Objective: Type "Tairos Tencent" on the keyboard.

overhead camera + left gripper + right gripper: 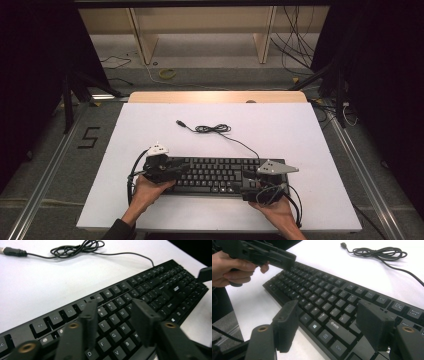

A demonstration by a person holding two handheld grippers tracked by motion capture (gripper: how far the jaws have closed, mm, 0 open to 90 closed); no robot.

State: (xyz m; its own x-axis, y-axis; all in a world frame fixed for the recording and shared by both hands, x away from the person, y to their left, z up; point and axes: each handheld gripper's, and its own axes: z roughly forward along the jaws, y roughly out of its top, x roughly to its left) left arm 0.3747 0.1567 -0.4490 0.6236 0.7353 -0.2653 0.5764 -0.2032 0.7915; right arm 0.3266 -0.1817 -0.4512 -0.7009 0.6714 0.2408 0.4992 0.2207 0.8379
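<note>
Nearest the person, the keyboard (212, 176) lies flat on the white table (150, 125), close to its front edge, with a gripper over each end. Both are released: the left gripper (113, 322) hangs with its jaws spread above the letter keys, the right gripper (329, 325) with jaws apart over the bottom row near the front rim. I judge the keyboard light and stiff, a long plastic slab that would tip if lifted from one end, so the two short ends or the front and back edges are the places to pinch; the loose keycaps are not. Farther back, its thin cable (215, 129) trails to a loose coil and a free plug (181, 123), which could drag or snag.
</note>
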